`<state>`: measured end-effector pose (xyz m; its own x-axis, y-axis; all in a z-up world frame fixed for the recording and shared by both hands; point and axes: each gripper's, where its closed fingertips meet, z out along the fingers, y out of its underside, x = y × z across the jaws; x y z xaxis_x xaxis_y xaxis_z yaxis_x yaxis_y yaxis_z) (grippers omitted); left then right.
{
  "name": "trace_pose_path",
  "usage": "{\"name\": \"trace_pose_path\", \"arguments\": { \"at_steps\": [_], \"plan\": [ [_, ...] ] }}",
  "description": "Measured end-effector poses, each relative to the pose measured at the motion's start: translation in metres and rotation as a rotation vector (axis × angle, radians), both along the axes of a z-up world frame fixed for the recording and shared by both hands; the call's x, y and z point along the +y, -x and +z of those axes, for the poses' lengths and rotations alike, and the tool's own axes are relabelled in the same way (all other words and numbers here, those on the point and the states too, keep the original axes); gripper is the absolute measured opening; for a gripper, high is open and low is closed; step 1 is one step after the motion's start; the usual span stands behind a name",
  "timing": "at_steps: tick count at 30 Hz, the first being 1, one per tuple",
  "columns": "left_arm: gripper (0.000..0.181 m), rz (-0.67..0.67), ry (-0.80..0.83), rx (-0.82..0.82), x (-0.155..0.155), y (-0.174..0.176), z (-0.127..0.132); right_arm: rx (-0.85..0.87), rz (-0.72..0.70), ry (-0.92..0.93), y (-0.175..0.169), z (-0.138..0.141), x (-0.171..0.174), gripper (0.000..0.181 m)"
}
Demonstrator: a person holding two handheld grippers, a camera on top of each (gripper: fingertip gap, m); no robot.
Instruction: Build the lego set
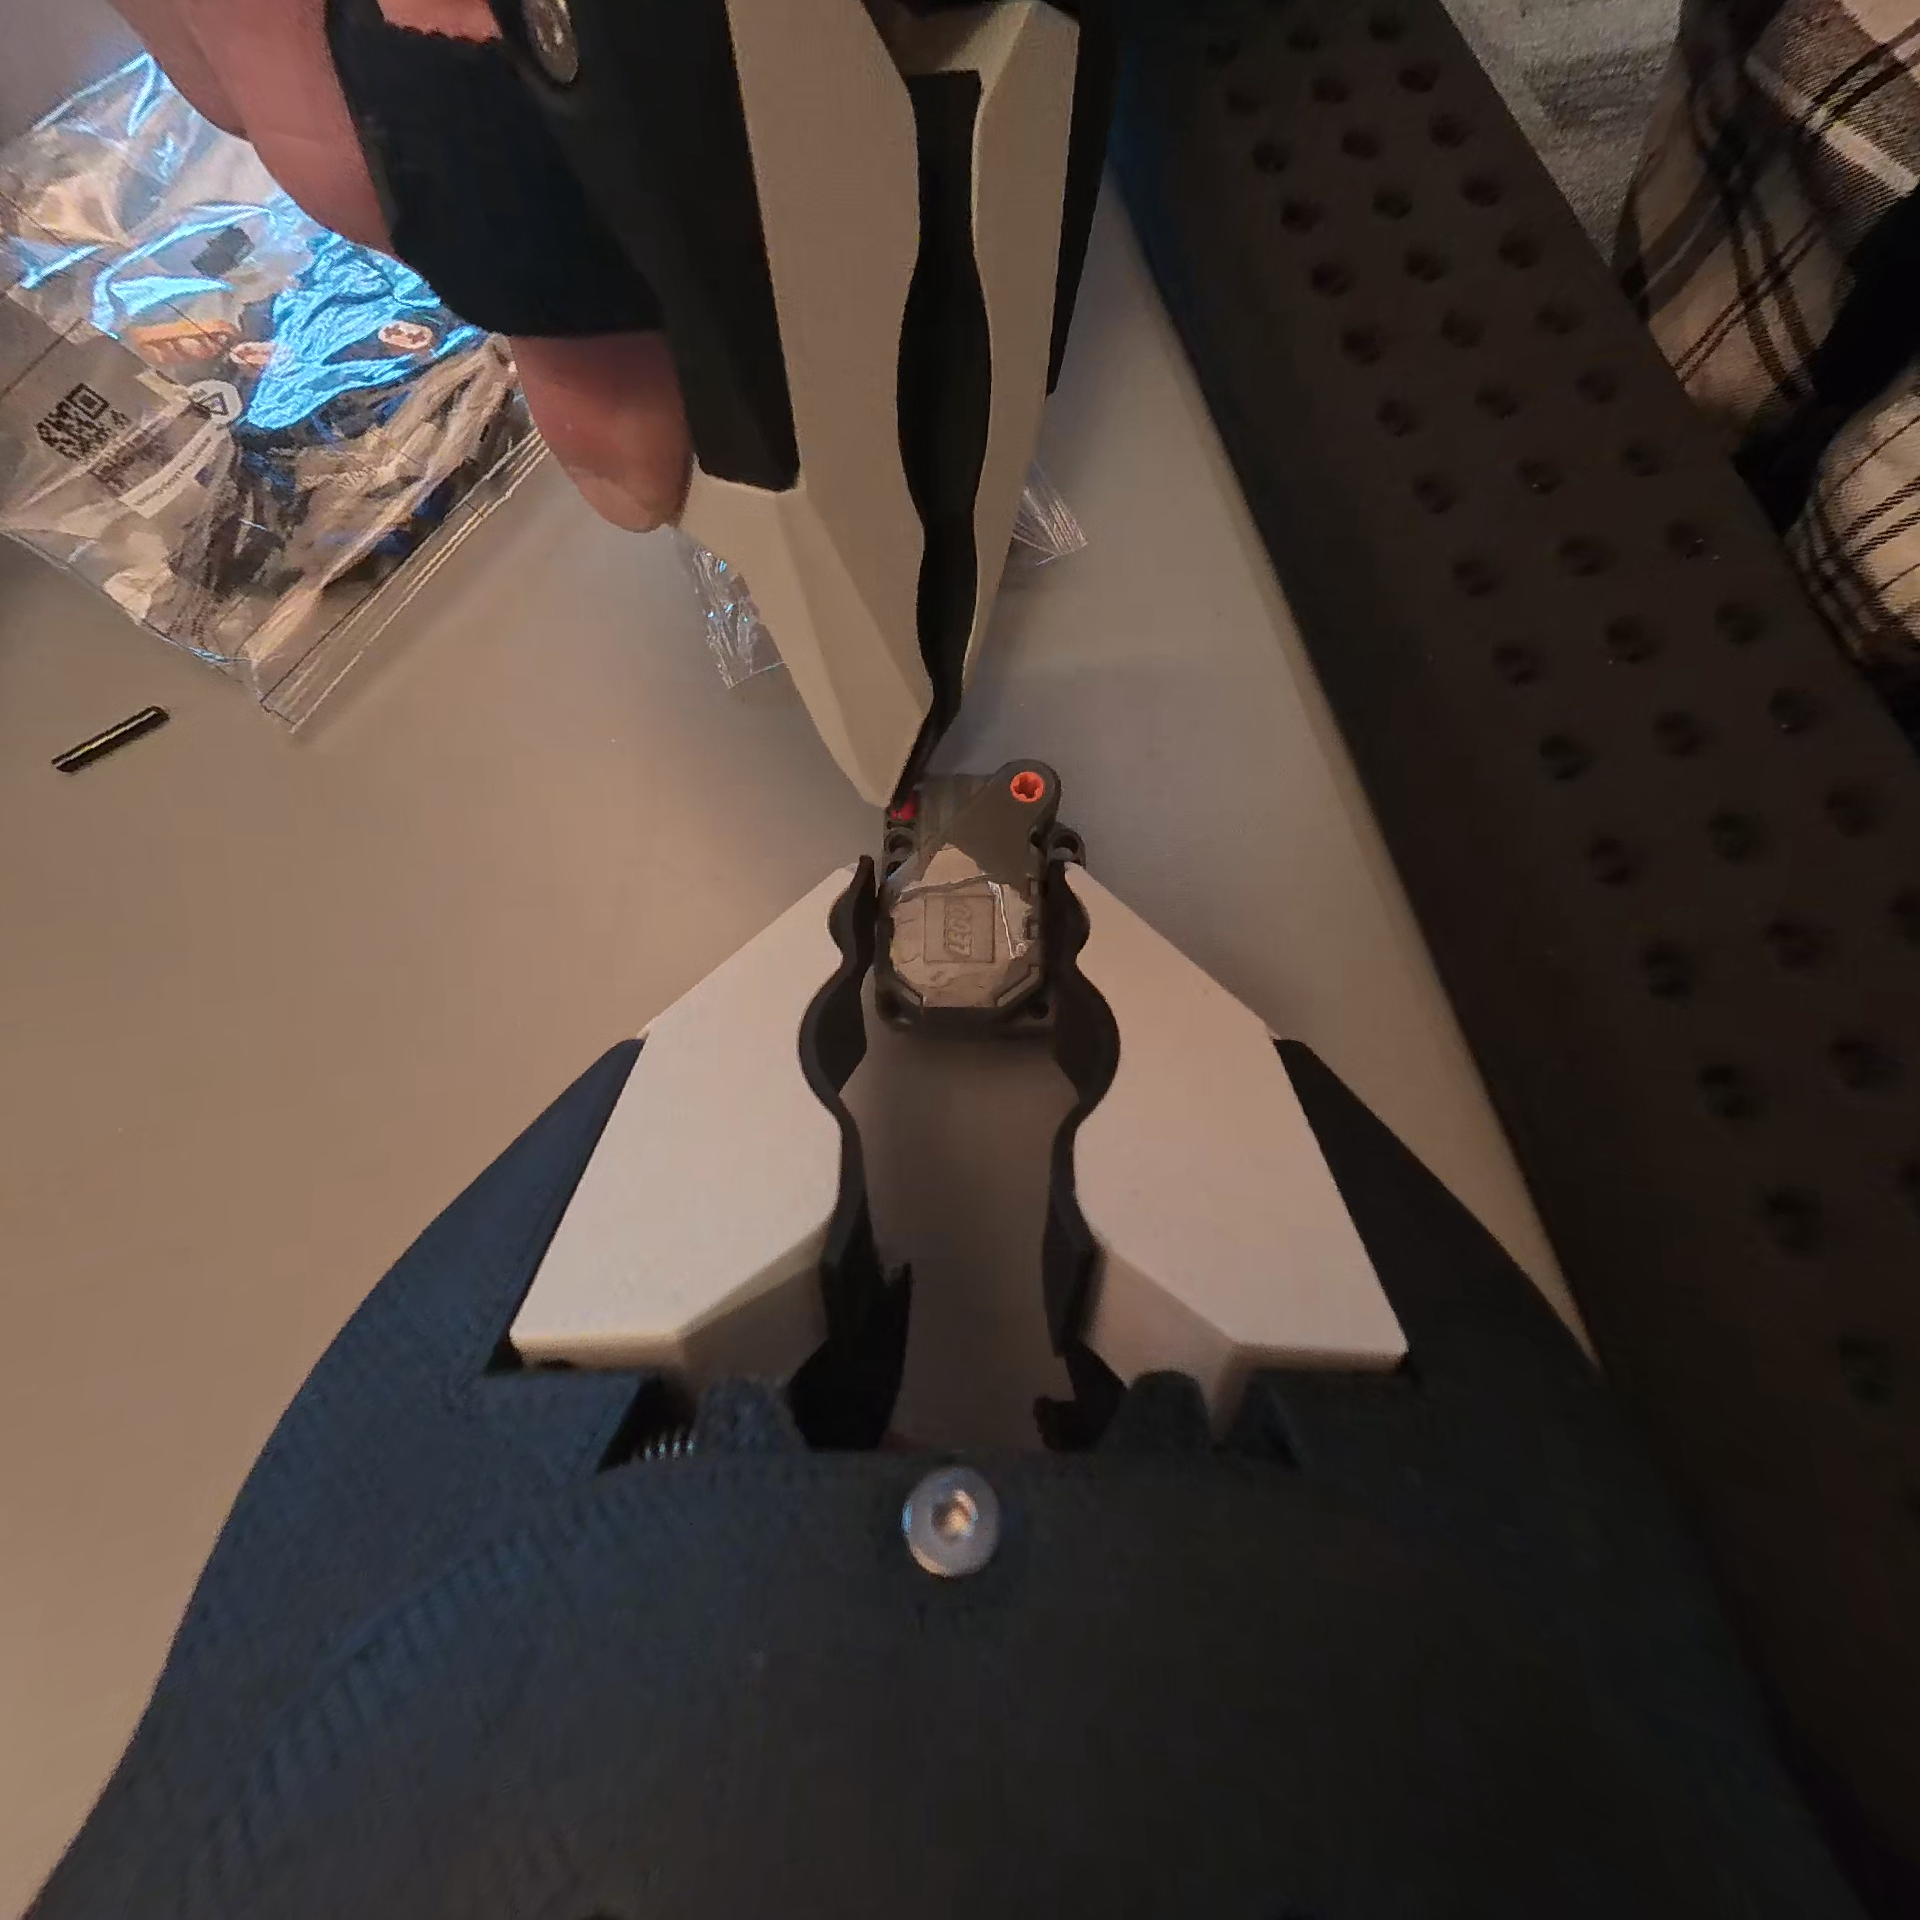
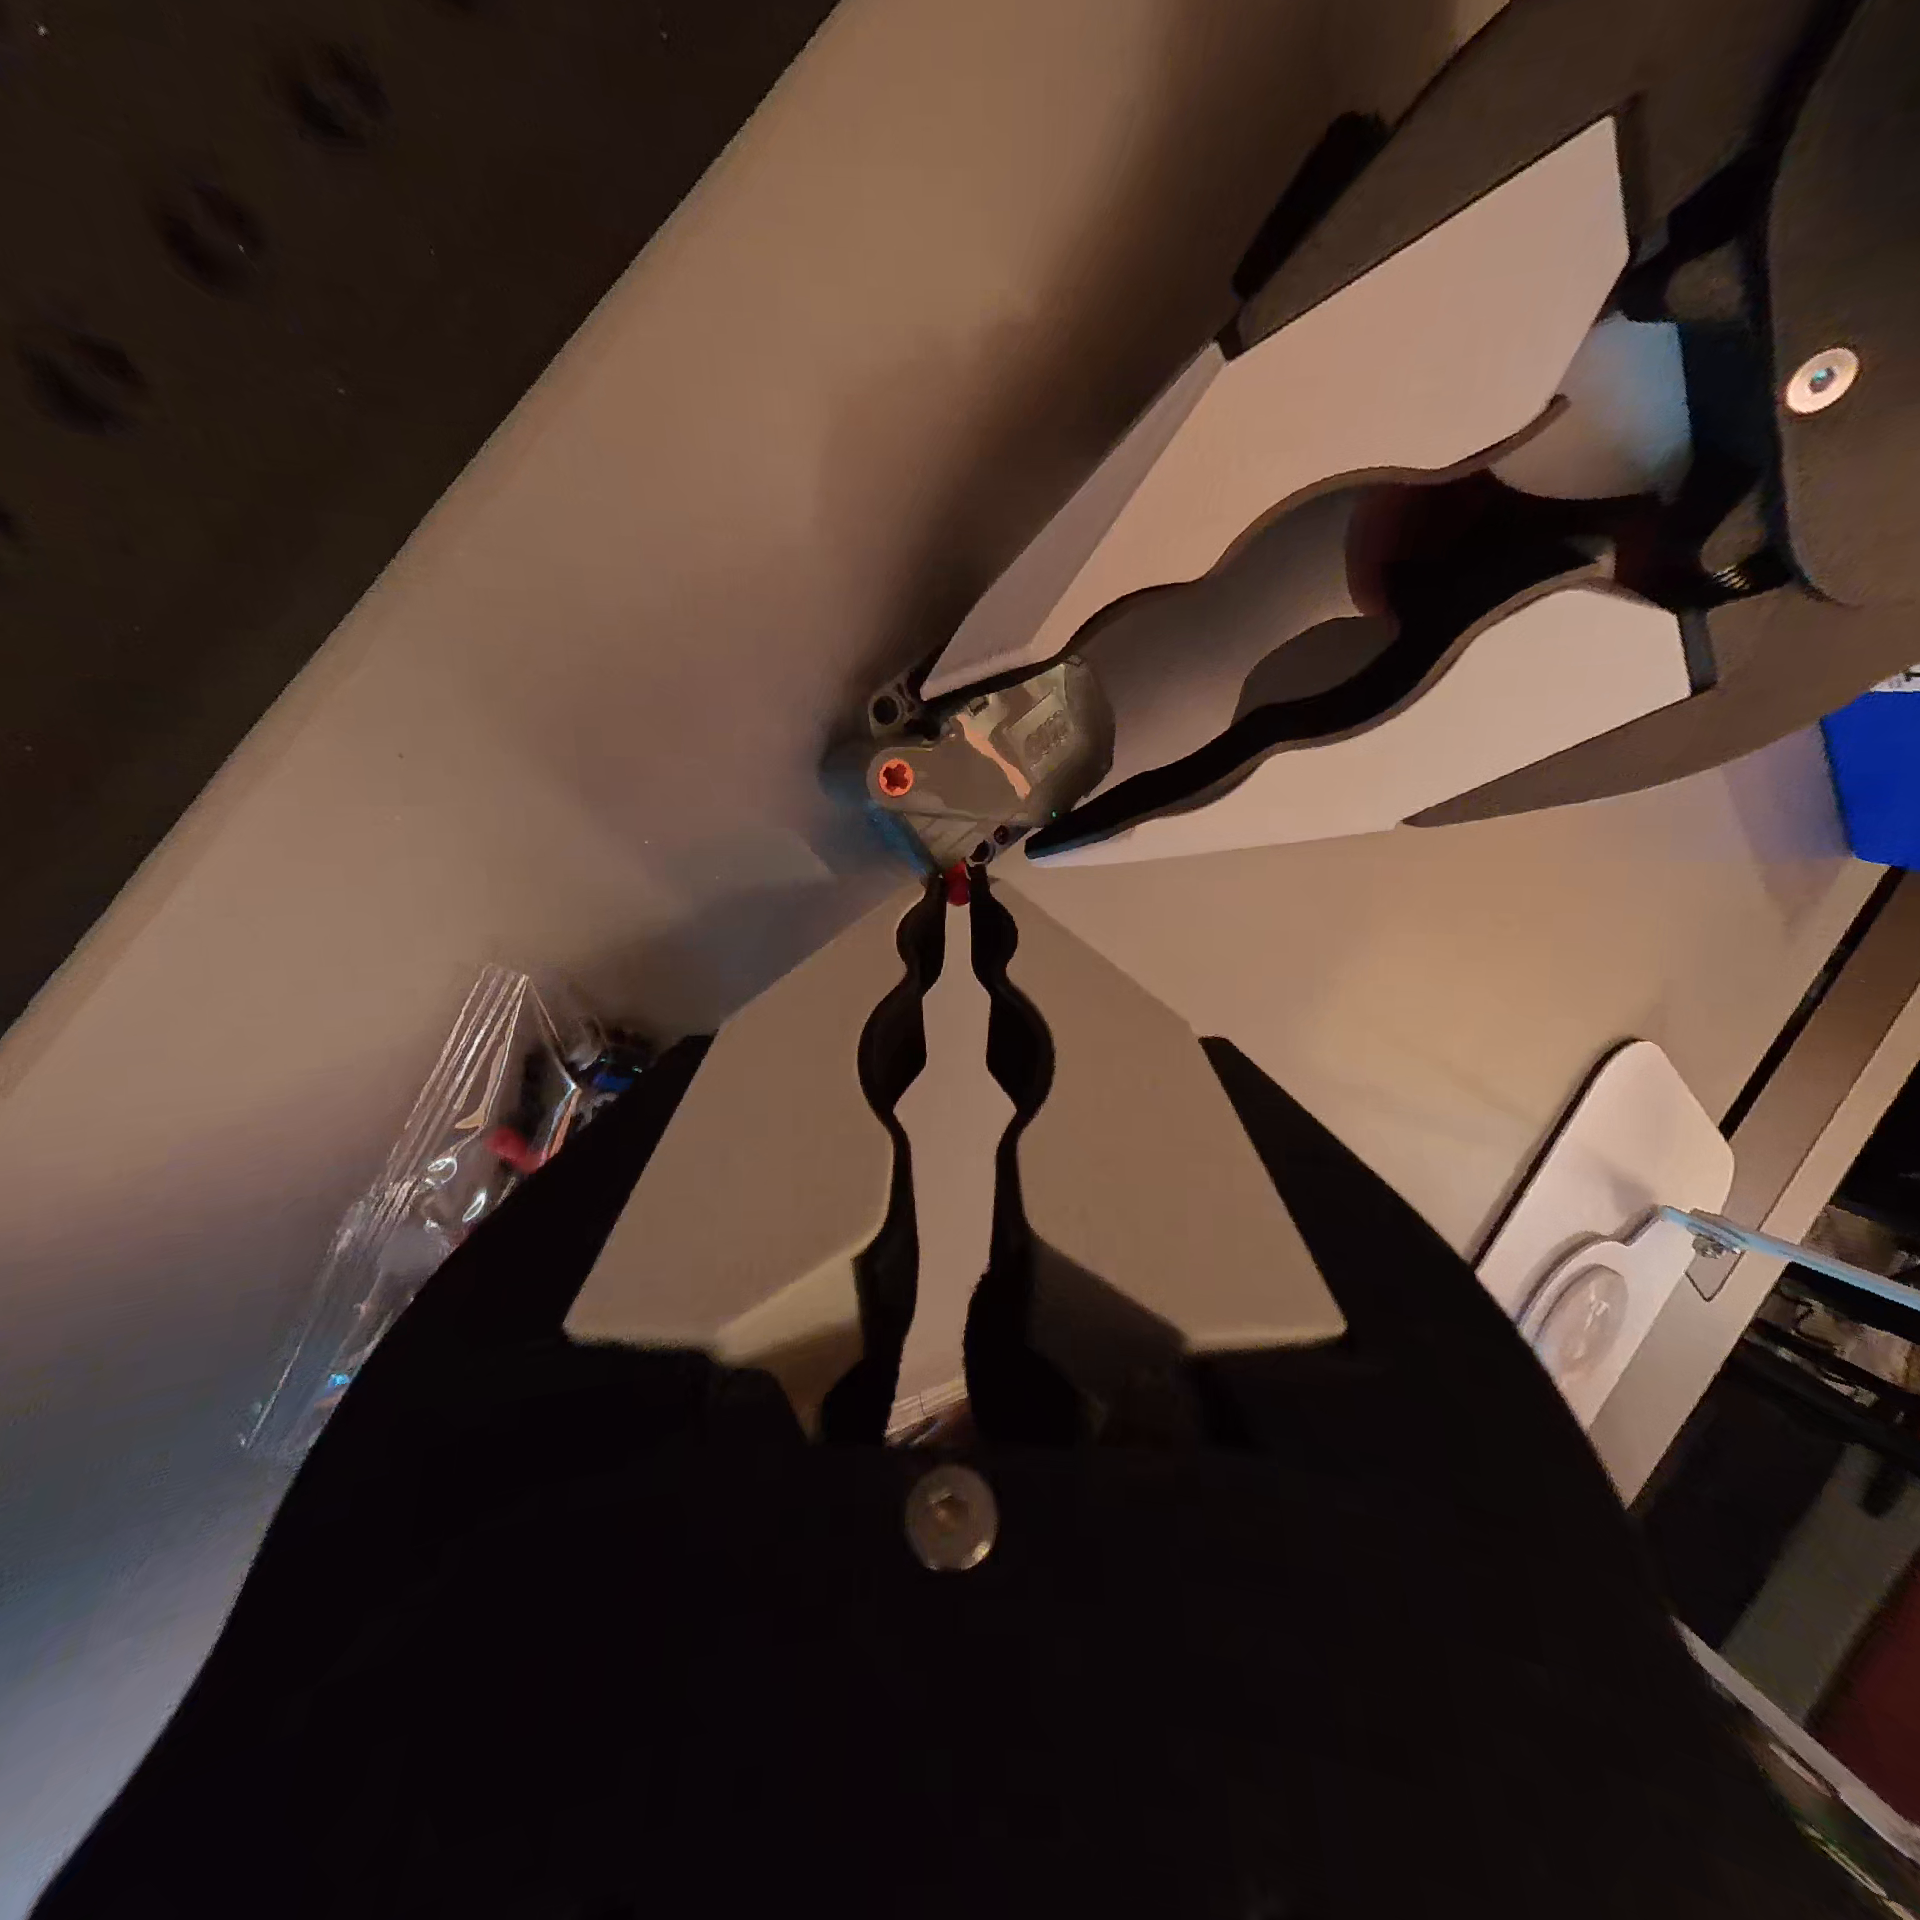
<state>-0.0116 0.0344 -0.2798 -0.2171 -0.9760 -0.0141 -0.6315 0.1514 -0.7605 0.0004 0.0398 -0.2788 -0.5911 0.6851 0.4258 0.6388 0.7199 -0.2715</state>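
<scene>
A grey lego motor block (image 1: 961,935) with an orange cross-hole hub sits between the fingertips of my left gripper (image 1: 961,894), which is shut on it just above the white table (image 1: 416,1039). My right gripper (image 1: 902,795) comes down from above with its tips shut on a small red pin (image 1: 907,807) at the block's far left corner. In the right wrist view my right gripper (image 2: 961,888) pinches the red pin (image 2: 956,885) against the motor block (image 2: 987,764), which the left gripper (image 2: 997,758) holds from the upper right.
A clear plastic bag of lego parts (image 1: 239,436) lies at the far left, a thin black axle (image 1: 109,739) in front of it. A dark perforated panel (image 1: 1558,623) runs along the table's right edge. A second bag (image 2: 457,1174) and a white stand base (image 2: 1600,1226) show in the right wrist view. Less than 4 cm separates the two grippers' tips.
</scene>
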Motion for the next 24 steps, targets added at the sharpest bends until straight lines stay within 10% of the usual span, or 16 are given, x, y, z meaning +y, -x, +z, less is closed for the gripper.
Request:
{"name": "trace_pose_path", "arguments": {
  "at_steps": [24],
  "plan": [
    [0.031, -0.009, 0.017, -0.007, -0.0026, -0.0018, -0.0002, 0.031, -0.144, 0.328, -0.0019, -0.0005, -0.0038, 0.002]
  ]
}}
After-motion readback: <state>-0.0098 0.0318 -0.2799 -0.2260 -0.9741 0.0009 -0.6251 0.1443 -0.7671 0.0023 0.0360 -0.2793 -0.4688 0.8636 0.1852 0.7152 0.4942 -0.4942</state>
